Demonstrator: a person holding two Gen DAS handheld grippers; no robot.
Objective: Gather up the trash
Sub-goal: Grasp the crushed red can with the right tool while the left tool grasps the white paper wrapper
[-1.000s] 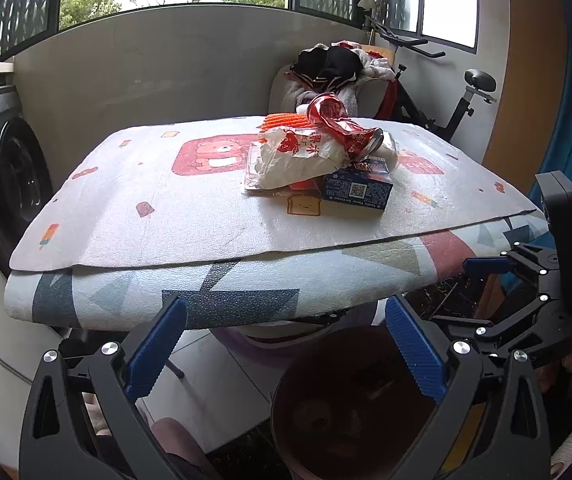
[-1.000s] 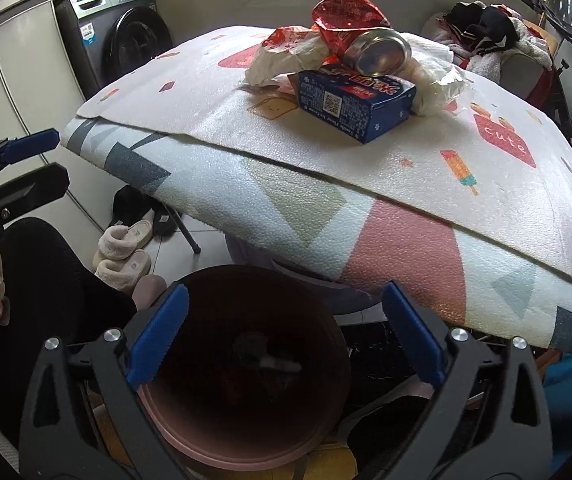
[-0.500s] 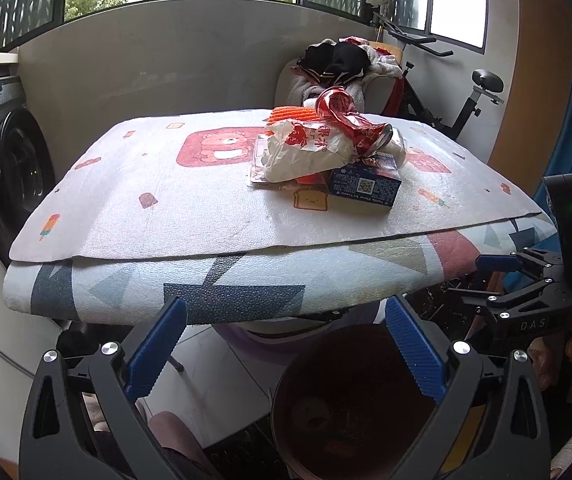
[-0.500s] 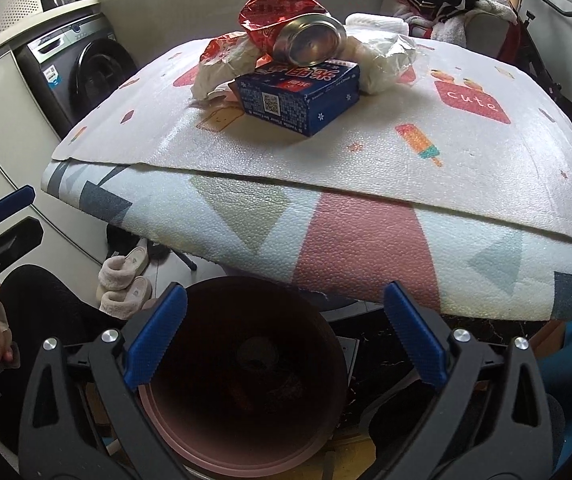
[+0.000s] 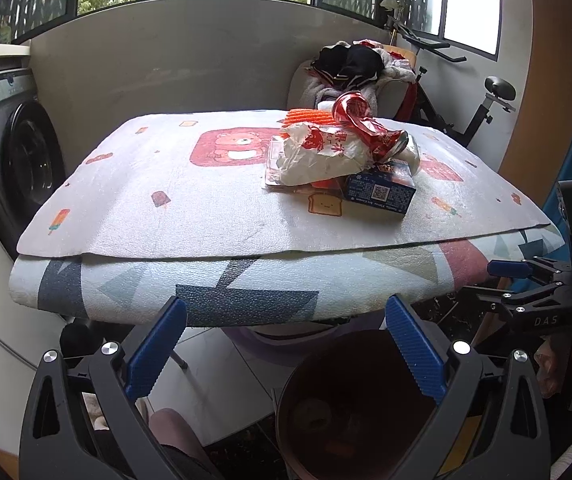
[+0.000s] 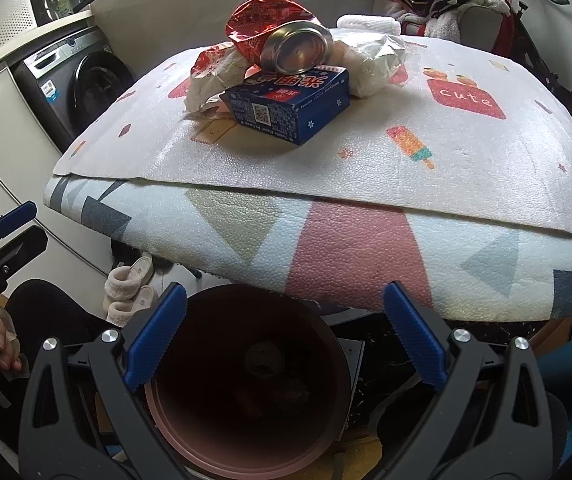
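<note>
A pile of trash sits on the padded table: a crushed red can, a blue box, a white-and-red wrapper and a clear plastic bag. A dark pink bin stands on the floor below the table's front edge. My left gripper is open and empty, low in front of the table. My right gripper is open and empty above the bin, and shows at the right in the left wrist view.
A washing machine stands at the left. A chair piled with clothes and an exercise bike stand behind the table. Slippers lie on the floor under the table.
Both grippers have risen and drawn a little nearer the table. The right wrist view has swung so the trash pile sits closer and more central. Both stay open and empty.
</note>
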